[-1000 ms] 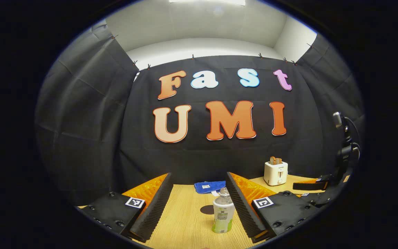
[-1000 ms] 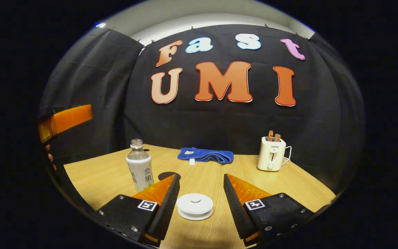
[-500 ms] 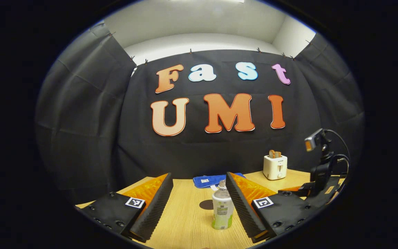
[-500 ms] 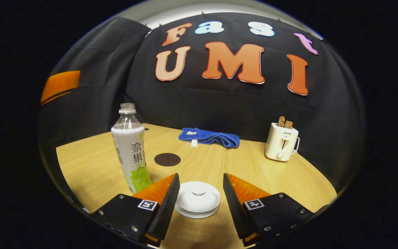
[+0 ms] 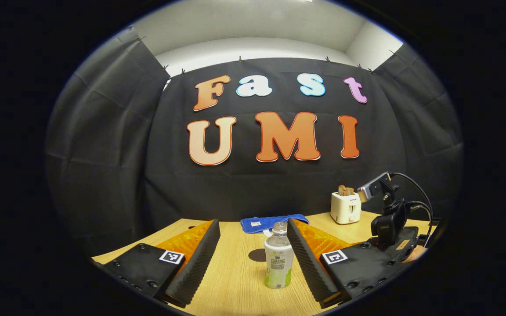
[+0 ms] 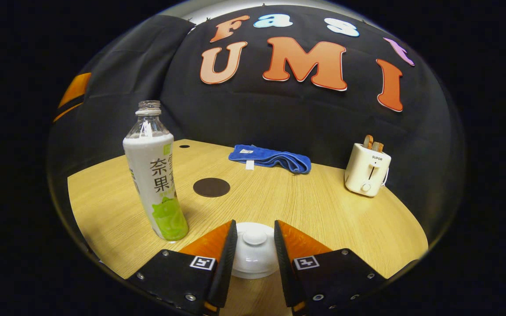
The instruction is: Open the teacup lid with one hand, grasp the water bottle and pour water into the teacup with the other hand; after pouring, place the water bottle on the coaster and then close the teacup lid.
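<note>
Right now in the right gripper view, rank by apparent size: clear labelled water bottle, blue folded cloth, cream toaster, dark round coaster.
1. Clear labelled water bottle, though it stands nearest the camera.
2. Blue folded cloth.
3. Cream toaster, close to the cloth in area, so unsure.
4. Dark round coaster.

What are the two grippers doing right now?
Left gripper: open, water bottle ahead between its fingers.
Right gripper: narrowed around teacup lid; contact unclear.

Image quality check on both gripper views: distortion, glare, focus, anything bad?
Left gripper view: strong fisheye bowing of the table edge, bright ceiling strip on top, water bottle sharp. Right gripper view: same barrel warp, the bottle leans with it; soft even light, faint shadows, mild sheen on the teacup lid between the jaws, no motion blur.
</note>
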